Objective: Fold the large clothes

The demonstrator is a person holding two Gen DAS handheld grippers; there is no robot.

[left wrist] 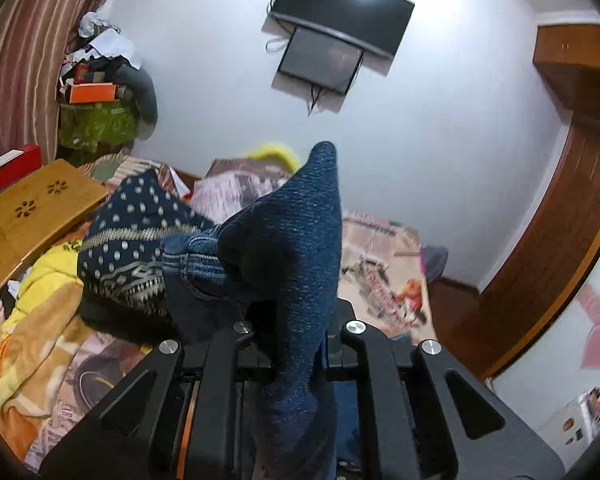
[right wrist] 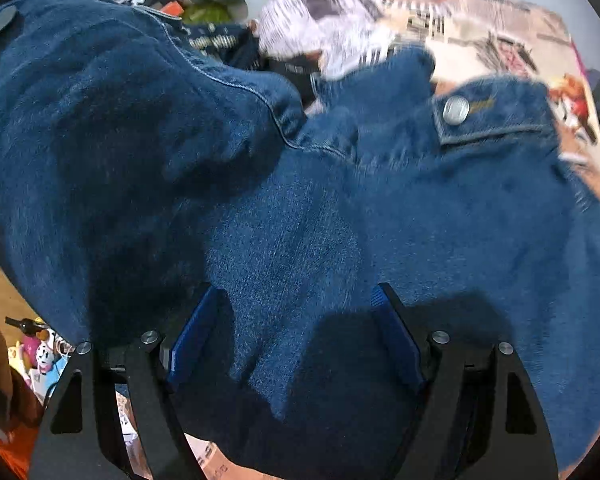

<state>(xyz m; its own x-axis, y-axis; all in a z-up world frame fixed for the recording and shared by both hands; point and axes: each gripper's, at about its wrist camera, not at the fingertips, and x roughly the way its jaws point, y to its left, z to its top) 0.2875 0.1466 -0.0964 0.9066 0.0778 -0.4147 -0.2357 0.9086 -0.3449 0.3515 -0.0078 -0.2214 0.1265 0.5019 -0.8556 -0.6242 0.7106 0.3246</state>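
A dark blue denim garment (right wrist: 300, 208) with a metal snap button (right wrist: 455, 110) fills the right wrist view, bunched over the bed. My right gripper (right wrist: 296, 312) is open, its blue pads (right wrist: 396, 340) spread wide with the denim lying between and over them. In the left wrist view my left gripper (left wrist: 296, 344) is shut on a fold of the same denim (left wrist: 300, 240), which stands up from the jaws in a peak. The fingertips are hidden by the cloth.
A navy patterned knit (left wrist: 128, 240) lies left of the denim on the bed's printed blanket (left wrist: 384, 272). A yellow garment (left wrist: 48, 280), a wooden lap tray (left wrist: 28, 212) and a cluttered pile (left wrist: 100, 92) are at left. A wardrobe (left wrist: 560, 200) is at right.
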